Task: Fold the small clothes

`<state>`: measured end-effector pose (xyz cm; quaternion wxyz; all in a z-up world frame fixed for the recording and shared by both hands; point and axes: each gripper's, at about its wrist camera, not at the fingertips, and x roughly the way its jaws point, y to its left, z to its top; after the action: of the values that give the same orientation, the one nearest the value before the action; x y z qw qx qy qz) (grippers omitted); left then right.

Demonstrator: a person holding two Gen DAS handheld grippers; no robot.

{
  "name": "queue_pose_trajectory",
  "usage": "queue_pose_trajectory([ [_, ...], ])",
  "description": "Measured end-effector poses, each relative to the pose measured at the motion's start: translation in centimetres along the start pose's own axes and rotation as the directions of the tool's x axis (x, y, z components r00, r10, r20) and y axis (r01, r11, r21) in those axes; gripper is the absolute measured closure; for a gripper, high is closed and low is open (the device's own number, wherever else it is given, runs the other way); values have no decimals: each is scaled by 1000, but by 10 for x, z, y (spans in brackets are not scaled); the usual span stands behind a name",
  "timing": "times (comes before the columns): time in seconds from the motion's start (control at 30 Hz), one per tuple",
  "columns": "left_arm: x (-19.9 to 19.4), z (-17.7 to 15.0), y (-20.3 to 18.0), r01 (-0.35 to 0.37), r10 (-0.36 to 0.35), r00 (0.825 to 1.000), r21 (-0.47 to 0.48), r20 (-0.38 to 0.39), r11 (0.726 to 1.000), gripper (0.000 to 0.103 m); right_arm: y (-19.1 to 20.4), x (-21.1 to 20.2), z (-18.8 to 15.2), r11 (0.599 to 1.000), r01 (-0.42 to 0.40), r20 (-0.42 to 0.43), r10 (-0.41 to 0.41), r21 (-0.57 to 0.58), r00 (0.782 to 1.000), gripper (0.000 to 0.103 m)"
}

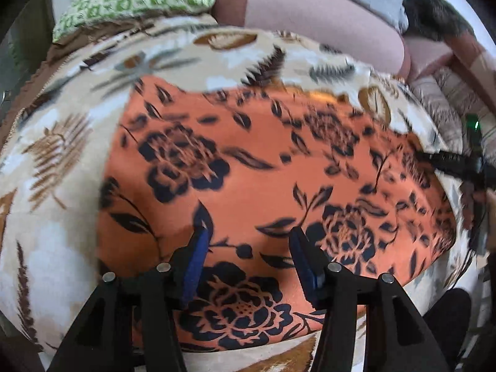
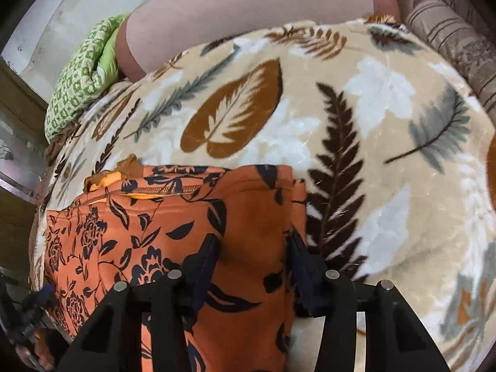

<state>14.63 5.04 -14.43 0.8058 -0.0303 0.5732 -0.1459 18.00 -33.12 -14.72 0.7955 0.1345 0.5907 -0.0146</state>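
An orange garment with a black flower print (image 1: 263, 161) lies spread flat on a beige leaf-patterned blanket (image 1: 62, 155). My left gripper (image 1: 248, 232) is open just above the garment's near edge, with cloth showing between the jaws. In the right wrist view the garment (image 2: 173, 223) lies at the lower left, its right edge folded. My right gripper (image 2: 254, 241) is open and straddles that right edge. The right gripper also shows in the left wrist view (image 1: 449, 161) at the garment's far right edge.
A green patterned pillow (image 1: 133, 0) lies at the far left of the bed and a pink bolster (image 1: 310, 21) behind it. A striped cushion (image 2: 458, 49) sits at the far right. The blanket (image 2: 387, 124) stretches to the right of the garment.
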Motion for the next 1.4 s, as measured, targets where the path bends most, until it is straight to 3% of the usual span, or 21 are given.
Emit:
queue_pose_trajectory([
  [0.07,0,-6,-6,-26,26,999,24,22,999,48,10,-11,-1,998,48,26,-47,-40,999,93],
  [0.2,4,-7,-5,-31,29,999,34,35,999,48,15,-30,-4,990,128,86,-123,-58,989,95],
  [0.23,6,-6,-4,-28,27,999,28,33,999,48,5,-16,-5,987,158,43,-157,-37,987,95],
  [0.27,5,-7,-5,-31,30,999,28,29,999,48,-10,-1,-6,991,132,3,-132,13,991,92],
  [0.33,2,-6,-6,-37,36,999,33,19,999,48,-25,-8,-8,992,80,52,-86,94,995,89],
  [0.47,-16,-6,0,-10,10,999,3,39,1000,48,-14,-42,-9,984,167,140,-175,67,975,85],
  [0.5,-21,-5,3,-6,7,998,-6,55,1000,48,-6,-53,-10,986,165,165,-169,37,972,85],
  [0.6,-19,-9,17,-18,20,999,-42,51,999,47,11,-74,-20,1000,11,177,-9,-6,984,85],
  [0.67,-3,-12,32,-53,54,999,-86,9,995,47,10,-69,-33,989,-148,120,145,17,982,85],
  [0.7,-3,-13,37,-24,26,999,-105,18,994,47,4,-56,-38,981,-186,65,183,48,981,85],
  [0.77,-13,-10,38,-8,11,1000,-127,24,992,47,-18,-28,-47,983,-105,-41,112,147,993,85],
  [0.83,-30,-7,38,3,6,998,-126,68,992,47,-23,-39,-52,971,-150,17,149,189,989,85],
  [0.9,-40,-7,43,-4,18,993,-127,114,992,43,-10,-56,-52,985,-124,53,118,121,992,85],
  [0.97,-32,-8,59,-1,16,996,-180,82,984,41,-2,-65,-53,985,-156,81,150,79,985,84],
  [1.0,-21,-8,70,18,-12,999,-221,31,975,41,-2,-62,-54,985,-158,76,153,73,985,82],
  [1.07,-6,-8,88,60,-70,997,-280,-26,958,44,-4,-42,-60,992,-79,0,79,97,997,66],
  [1.13,-19,-2,97,122,-128,992,-333,3,935,44,-19,-37,-63,976,-113,13,113,186,994,67],
  [1.2,-39,9,103,201,-181,979,-336,90,920,44,-17,-46,-61,975,-137,45,131,174,990,65],
  [1.27,-48,26,106,219,-186,973,-307,133,926,43,-14,-49,-61,983,-119,46,114,137,992,47],
  [1.33,-42,44,110,264,-234,964,-313,129,912,43,-14,-45,-60,986,-119,34,116,118,993,47],
  [1.4,-28,62,113,346,-323,938,-335,122,876,43,-16,-42,-62,983,-129,36,125,129,991,47],
])
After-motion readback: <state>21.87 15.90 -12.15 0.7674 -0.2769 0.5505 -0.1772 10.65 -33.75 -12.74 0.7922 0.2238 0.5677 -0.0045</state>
